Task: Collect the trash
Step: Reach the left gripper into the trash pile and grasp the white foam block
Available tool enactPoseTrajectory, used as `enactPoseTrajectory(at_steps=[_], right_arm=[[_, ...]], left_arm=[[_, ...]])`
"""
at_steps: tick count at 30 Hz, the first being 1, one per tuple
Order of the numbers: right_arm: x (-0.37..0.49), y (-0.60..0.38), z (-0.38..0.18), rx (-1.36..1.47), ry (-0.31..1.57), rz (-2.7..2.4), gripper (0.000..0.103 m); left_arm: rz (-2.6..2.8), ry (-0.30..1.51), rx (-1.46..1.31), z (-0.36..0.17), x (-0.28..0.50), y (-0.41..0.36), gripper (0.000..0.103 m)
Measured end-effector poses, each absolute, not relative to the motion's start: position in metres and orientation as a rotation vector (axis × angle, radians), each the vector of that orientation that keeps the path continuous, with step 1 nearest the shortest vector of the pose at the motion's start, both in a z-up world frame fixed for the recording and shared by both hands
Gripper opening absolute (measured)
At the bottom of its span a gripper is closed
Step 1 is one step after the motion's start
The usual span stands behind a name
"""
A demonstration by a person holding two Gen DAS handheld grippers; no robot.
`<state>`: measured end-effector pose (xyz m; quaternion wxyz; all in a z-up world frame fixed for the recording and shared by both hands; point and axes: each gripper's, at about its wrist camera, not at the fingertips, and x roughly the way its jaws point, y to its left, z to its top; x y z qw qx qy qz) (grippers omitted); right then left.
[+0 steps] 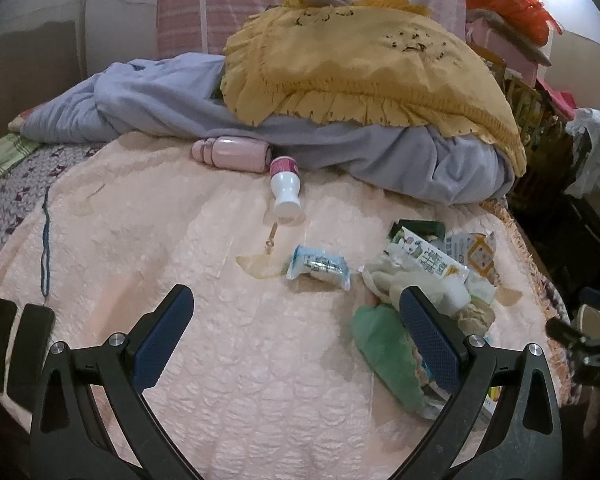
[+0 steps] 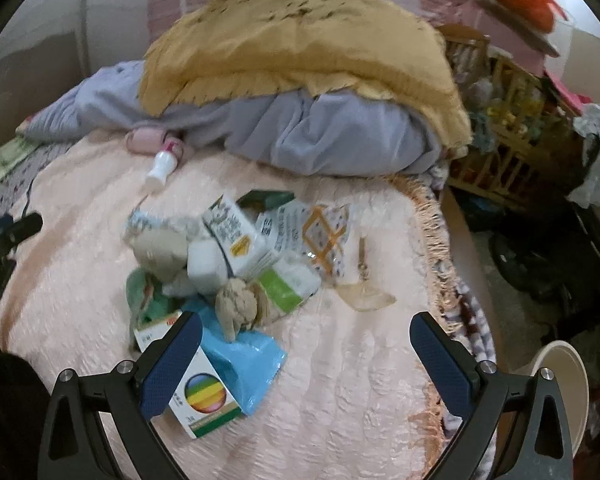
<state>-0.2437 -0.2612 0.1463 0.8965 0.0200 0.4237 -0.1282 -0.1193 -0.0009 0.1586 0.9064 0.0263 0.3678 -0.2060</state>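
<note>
- Pink bedspread (image 1: 180,240): beneath both grippers.
- Trash pile (image 2: 228,256): ahead-left of the right gripper (image 2: 306,356), jaws wide, empty.
- White bottle (image 1: 286,190): beyond the left gripper (image 1: 296,332), jaws wide, empty; long axis runs away, cap end nearer.

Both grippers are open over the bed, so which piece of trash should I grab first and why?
Probably ease the right gripper forward and left onto the blue wrapper. It lies nearest, just ahead of the open jaws at the pile's edge, beside the small box.
</note>
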Motion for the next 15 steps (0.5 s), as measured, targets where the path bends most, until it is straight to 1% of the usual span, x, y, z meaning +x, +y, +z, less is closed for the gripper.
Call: enactPoseTrajectory(at_steps=[2,3,4,6,8,9,10,11,13,15], right_arm=[[-0.236,-0.262,0.135,0.063,0.894,-0.224,0.103],[-0.230,-0.262,0.128,0.068,0.903,-0.214,0.099],[-0.222,-0.262,0.119,0.065,0.922,-0.197,0.092],[-0.207,-0.260,0.103,0.073,0.957,-0.163,0.082],[-0.196,-0.260,0.090,0.103,0.973,-0.132,0.079],[-0.192,-0.261,0.086,0.111,0.978,-0.124,0.073],[-0.186,-0.262,0.079,0.122,0.988,-0.113,0.063],[-0.180,-0.264,0.072,0.137,1.002,-0.096,0.057],[-0.173,-0.268,0.062,0.173,1.029,-0.061,0.033],[-0.172,-0.273,0.056,0.212,1.046,-0.024,0.024]], left_arm=[[-0.428,0.766,0.068,0.155,-0.120,-0.006,0.102],[-0.434,0.774,0.070,0.154,-0.120,-0.010,0.102],[-0.450,0.787,0.067,0.152,-0.120,-0.014,0.102],[-0.484,0.814,0.052,0.149,-0.119,-0.022,0.102],[-0.519,0.851,0.032,0.145,-0.116,-0.033,0.102],[-0.536,0.865,0.021,0.142,-0.113,-0.040,0.102],[-0.552,0.881,0.015,0.140,-0.112,-0.047,0.102],[-0.566,0.894,0.016,0.138,-0.110,-0.055,0.102],[-0.589,0.906,0.036,0.132,-0.106,-0.072,0.102],[-0.609,0.924,0.066,0.126,-0.101,-0.090,0.102]])
